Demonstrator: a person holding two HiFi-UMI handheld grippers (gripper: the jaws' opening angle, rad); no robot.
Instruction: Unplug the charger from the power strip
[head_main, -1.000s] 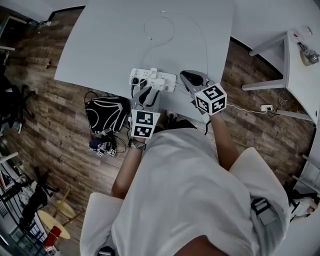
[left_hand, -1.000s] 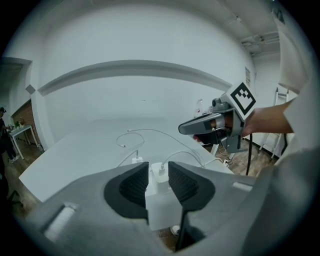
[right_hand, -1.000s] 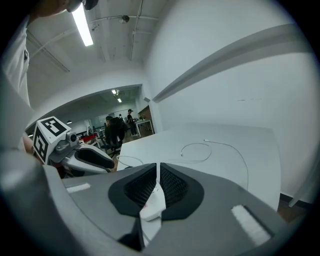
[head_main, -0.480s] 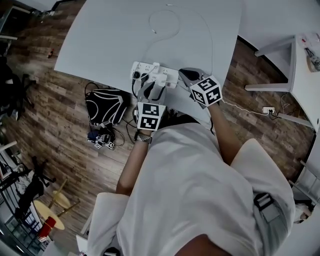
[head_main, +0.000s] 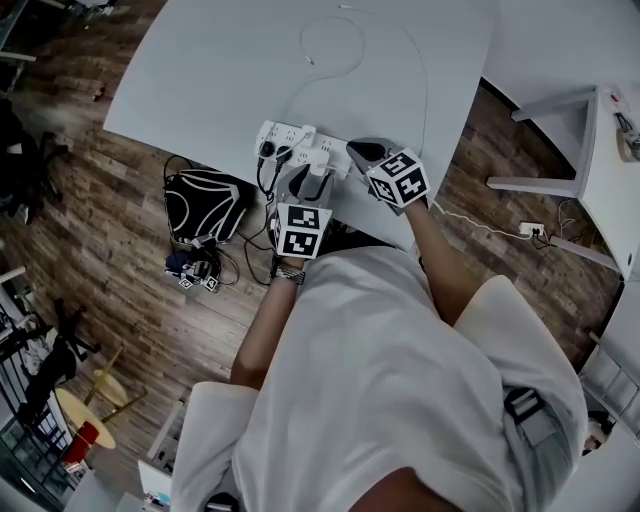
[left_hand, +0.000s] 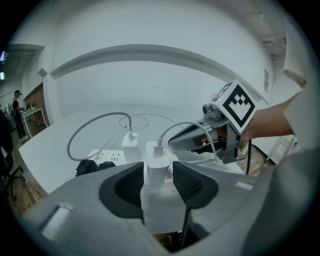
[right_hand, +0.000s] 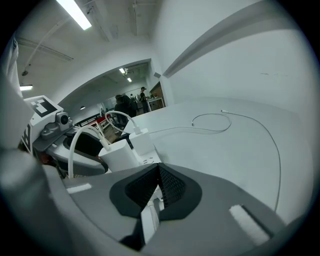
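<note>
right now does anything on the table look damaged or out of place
Nothing stands out: the power strip lies flat at the table edge, the charger and the second charger behind it stand upright, plugged in, and the loose cable curls untangled.

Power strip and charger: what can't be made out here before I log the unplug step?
Plug end of the charger: left gripper view, hidden behind the body of the left gripper; its jaws have just been opening, charger between them.
Right end of the power strip: head view, covered by the right gripper.
Which socket holds the charger: head view, too small, under the left gripper.
</note>
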